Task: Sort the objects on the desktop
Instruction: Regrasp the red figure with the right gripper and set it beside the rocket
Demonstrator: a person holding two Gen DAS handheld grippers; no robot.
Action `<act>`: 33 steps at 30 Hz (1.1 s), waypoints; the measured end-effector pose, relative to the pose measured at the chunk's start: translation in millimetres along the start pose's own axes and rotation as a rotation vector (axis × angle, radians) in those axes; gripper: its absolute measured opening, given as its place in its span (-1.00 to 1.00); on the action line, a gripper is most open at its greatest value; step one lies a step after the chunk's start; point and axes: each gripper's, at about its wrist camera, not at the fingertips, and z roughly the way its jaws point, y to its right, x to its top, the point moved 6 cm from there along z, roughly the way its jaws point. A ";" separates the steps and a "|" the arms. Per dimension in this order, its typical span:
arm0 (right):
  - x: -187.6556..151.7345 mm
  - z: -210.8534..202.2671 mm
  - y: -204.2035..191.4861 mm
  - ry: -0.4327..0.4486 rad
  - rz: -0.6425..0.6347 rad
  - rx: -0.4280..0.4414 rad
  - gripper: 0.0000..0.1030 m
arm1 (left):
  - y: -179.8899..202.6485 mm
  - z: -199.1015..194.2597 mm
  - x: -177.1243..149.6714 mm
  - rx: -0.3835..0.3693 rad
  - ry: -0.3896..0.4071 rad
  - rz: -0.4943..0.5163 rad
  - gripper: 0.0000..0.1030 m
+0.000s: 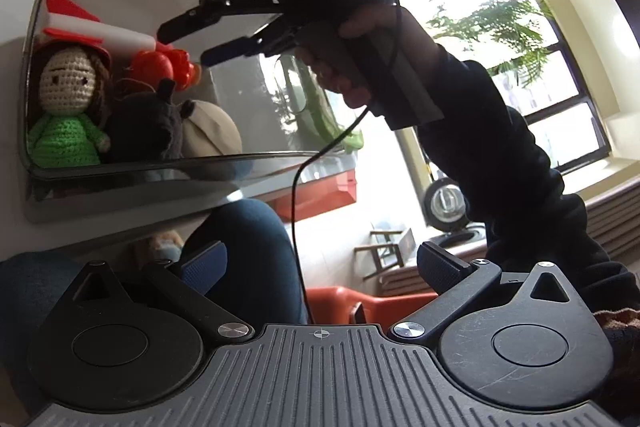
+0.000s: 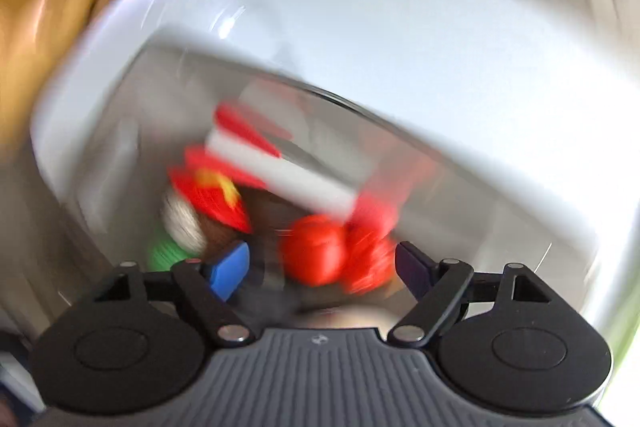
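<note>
A clear plastic bin (image 1: 132,163) holds soft toys. A crochet doll (image 1: 68,107) in green stands at its left, with a dark plush (image 1: 144,127) and a beige plush (image 1: 212,135) beside it. Behind them are a red toy (image 1: 160,67) and a red-and-white striped piece (image 1: 100,27). A hand holds my right gripper (image 1: 182,45) over the bin, open, with nothing between its fingers. The blurred right wrist view looks down into the bin (image 2: 360,67); the red toy (image 2: 312,251) lies beyond the right gripper (image 2: 322,259). My left gripper (image 1: 320,259) stands open and empty in front of the bin.
A person's knee in blue jeans (image 1: 248,247) sits under the bin's near edge. The right gripper's cable (image 1: 296,207) hangs down past it. A red plastic seat (image 1: 348,303) stands lower down. A bright window with a plant (image 1: 504,27) fills the right.
</note>
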 end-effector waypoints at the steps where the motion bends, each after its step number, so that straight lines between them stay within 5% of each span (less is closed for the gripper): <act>1: -7.0 3.2 11.2 -0.012 0.150 0.057 0.33 | 0.4 0.1 -1.0 0.003 -0.005 0.004 1.00; 4: -32.4 22.1 42.8 -0.009 0.497 0.153 0.27 | -0.1 -1.4 -2.5 0.010 -0.002 0.006 1.00; 7: -48.6 45.0 58.6 -0.008 0.654 0.195 0.27 | -2.3 -3.2 -2.0 0.014 0.005 -0.004 1.00; 12: -57.7 70.6 76.5 0.083 0.791 0.137 0.38 | -5.4 -1.2 -0.8 0.076 -0.008 0.000 1.00; 20: -61.2 71.6 80.5 0.098 0.803 0.124 0.02 | -4.5 2.4 -1.4 0.110 -0.030 0.026 1.00; 23: -59.2 71.2 72.4 0.063 0.743 0.121 0.12 | -3.1 4.8 -2.0 0.122 -0.036 0.039 1.00; 26: -49.0 54.6 44.3 0.059 0.547 0.152 0.26 | -0.9 5.9 -2.9 0.126 -0.044 0.049 1.00; 30: -43.7 37.0 -13.8 0.018 0.074 0.001 0.46 | 1.5 8.2 -2.9 0.124 -0.047 0.057 1.00; 33: -59.7 32.4 -19.3 -0.024 -0.049 -0.073 0.46 | 3.6 9.0 -3.8 0.112 -0.047 0.062 1.00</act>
